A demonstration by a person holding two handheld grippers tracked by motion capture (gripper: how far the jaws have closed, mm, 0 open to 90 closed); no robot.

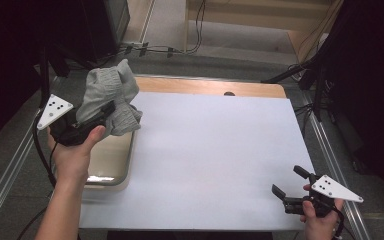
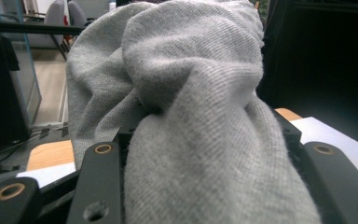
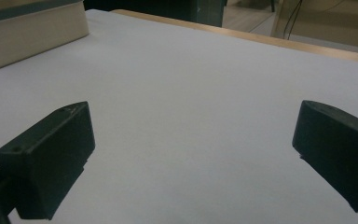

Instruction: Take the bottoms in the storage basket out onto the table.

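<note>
A crumpled grey knit cloth (image 1: 111,97) hangs in the air above the table's left edge, held up by my left gripper (image 1: 107,111), which is shut on it. In the left gripper view the grey cloth (image 2: 191,107) bulges between the two black jaws and hides their tips. My right gripper (image 1: 288,182) rests low near the front right corner of the white sheet (image 1: 210,160), open with nothing between its fingers. In the right gripper view its fingers (image 3: 51,158) stand wide apart over the bare white sheet (image 3: 191,93).
A beige metal tray (image 1: 111,165) sits at the table's left side under the lifted cloth, its wall (image 3: 28,32) seen far off. The wooden table edge (image 1: 205,86) runs along the back. Cables and dark stands lie beyond the table.
</note>
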